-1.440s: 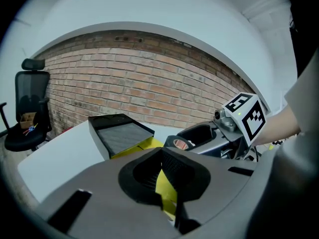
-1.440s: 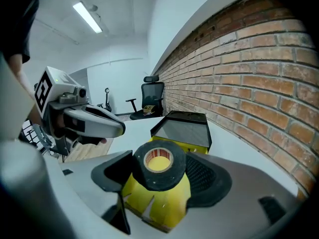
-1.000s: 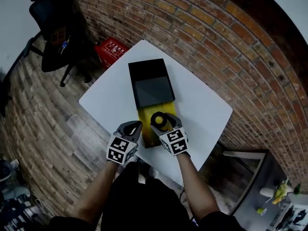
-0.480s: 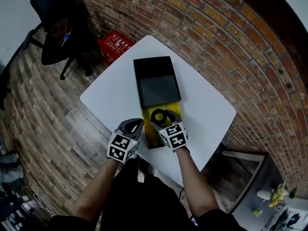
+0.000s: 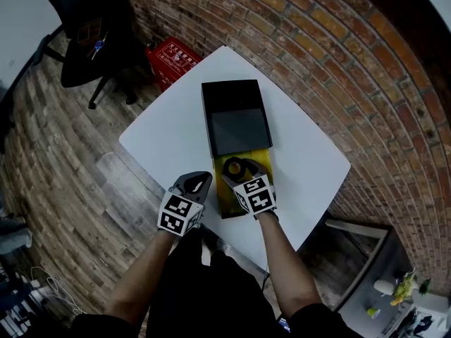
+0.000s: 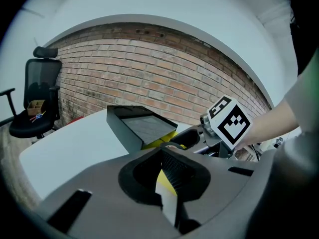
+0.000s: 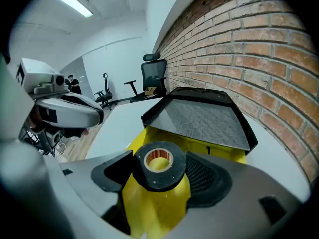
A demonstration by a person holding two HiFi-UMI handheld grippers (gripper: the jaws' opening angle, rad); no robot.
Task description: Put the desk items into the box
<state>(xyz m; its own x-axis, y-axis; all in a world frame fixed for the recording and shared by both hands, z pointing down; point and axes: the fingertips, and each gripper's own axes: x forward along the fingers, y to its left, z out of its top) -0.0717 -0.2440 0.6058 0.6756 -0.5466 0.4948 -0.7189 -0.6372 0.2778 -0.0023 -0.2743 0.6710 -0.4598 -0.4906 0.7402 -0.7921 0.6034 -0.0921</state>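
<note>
A yellow box (image 5: 229,196) lies on the white table (image 5: 303,153), and its black lid (image 5: 236,115) is slid back off the near end. My right gripper (image 5: 239,171) is shut on a black tape roll (image 7: 158,166) and holds it flat over the box's open yellow inside (image 7: 149,208). The lid (image 7: 204,116) lies just beyond the roll. My left gripper (image 5: 194,184) hovers by the box's near left corner. Its fingertips meet and nothing is between them. In the left gripper view, the left gripper (image 6: 162,151) points at the box (image 6: 159,141) and the lid (image 6: 137,126).
A brick wall (image 5: 338,62) runs along the table's far side. On the wooden floor to the left are a black office chair (image 5: 84,48) and a red crate (image 5: 173,56). The table's near edge is just below my grippers.
My right gripper has carried the tape roll a little forward over the open box, closer to the lid. The left gripper has stayed beside the box.
</note>
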